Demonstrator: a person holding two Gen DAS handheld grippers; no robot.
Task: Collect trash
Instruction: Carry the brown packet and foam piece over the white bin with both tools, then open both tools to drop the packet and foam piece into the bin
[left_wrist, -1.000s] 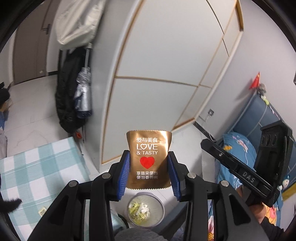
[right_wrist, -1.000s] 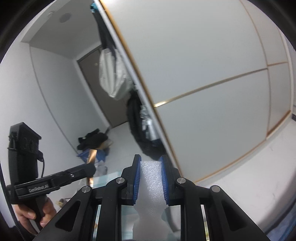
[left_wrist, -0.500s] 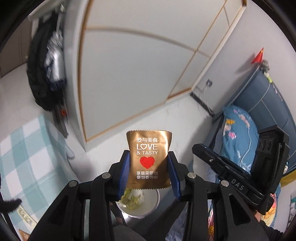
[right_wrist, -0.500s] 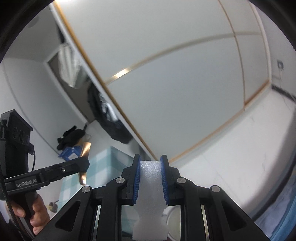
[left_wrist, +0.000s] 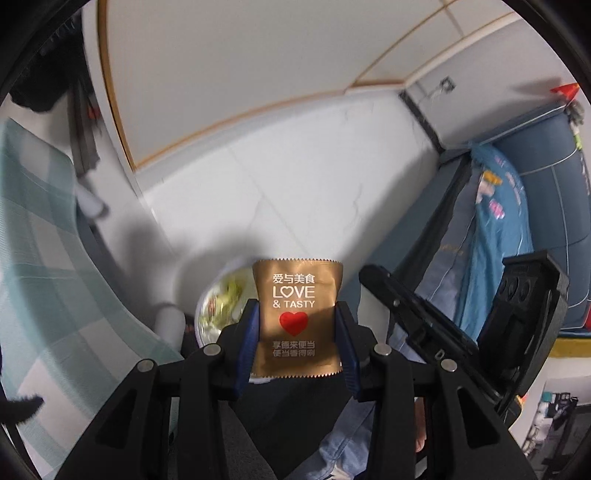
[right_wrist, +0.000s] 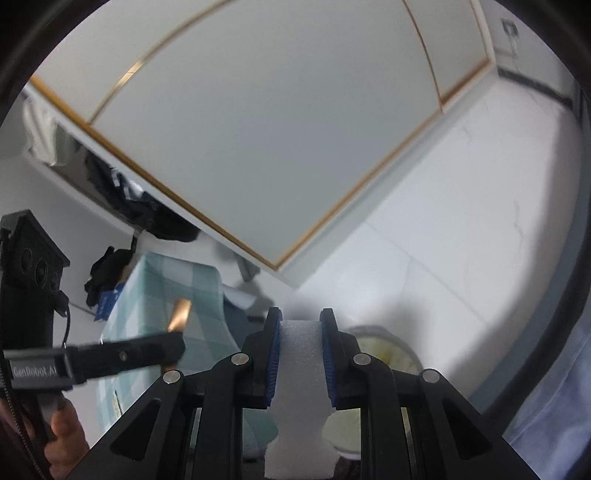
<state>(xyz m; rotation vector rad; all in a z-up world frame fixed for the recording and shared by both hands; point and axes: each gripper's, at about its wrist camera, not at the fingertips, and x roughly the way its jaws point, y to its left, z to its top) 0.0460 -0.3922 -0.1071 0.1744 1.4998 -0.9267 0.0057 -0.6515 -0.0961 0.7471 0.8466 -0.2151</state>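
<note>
My left gripper (left_wrist: 297, 317) is shut on a gold snack wrapper (left_wrist: 297, 314) printed with a red heart, held upright between the blue pads. Just behind and below it stands a round white trash bin (left_wrist: 218, 306) with yellowish scraps inside. My right gripper (right_wrist: 299, 332) is shut on a piece of white foam (right_wrist: 300, 369) that hangs down between its fingers. In the right wrist view the bin's rim (right_wrist: 388, 350) shows behind the right finger. The other handheld gripper (right_wrist: 122, 356) with the gold wrapper (right_wrist: 180, 314) appears at left, gripped by a hand (right_wrist: 64, 432).
A table with a teal checked cloth (left_wrist: 48, 266) stands at left beside the bin. White wardrobe doors (left_wrist: 229, 74) rise behind the pale floor (left_wrist: 295, 177). A bed with blue bedding (left_wrist: 498, 229) lies at right. The person's jeans (left_wrist: 343, 435) are below.
Both grippers have sunk and tipped downward toward the floor; the bin now sits right behind the wrapper. Both grips are unchanged.
</note>
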